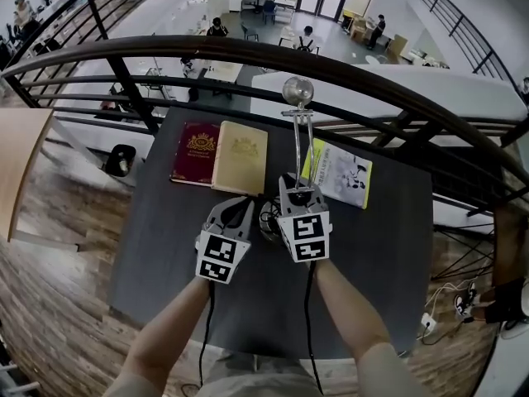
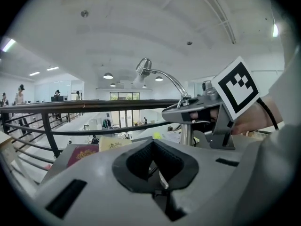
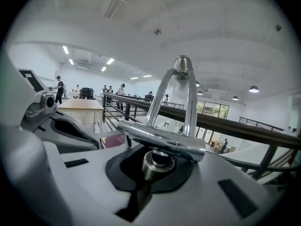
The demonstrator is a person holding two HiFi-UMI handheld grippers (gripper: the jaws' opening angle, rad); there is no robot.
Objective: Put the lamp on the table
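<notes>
My right claw (image 1: 296, 184) is clamped on the chrome desk lamp with the round head (image 1: 298, 139). In the right gripper view the shiny post sits in the hollow between the pads (image 3: 155, 166), with the lamp's twin bright arms rising above it (image 3: 190, 102). The lamp stands about upright over the middle of the dark grey desk (image 1: 165, 255). It is between the tan hardback book (image 1: 240, 156) and the yellow-green booklet (image 1: 343, 172), with the maroon hardback book (image 1: 195, 153) on the tan one's far side. The claw hides the lamp's foot, so I cannot tell whether it rests on the desk or hangs just above it.

My left claw (image 1: 242, 208) sits just beside the right one, low over the desk, with its jaws drawn together (image 2: 155, 166). A thin sliver shows in their hollow, but I cannot name it or say it is gripped. A loop of black cable (image 1: 269, 217) lies between the two claws.

I judge this to be the setting-down step, close to its end. The next move calls for easing the lamp straight down until its foot sits flat, keeping the post vertical and clear of the book and booklet. Only then should the right claw part and back away without nudging the post or snagging the cable.
</notes>
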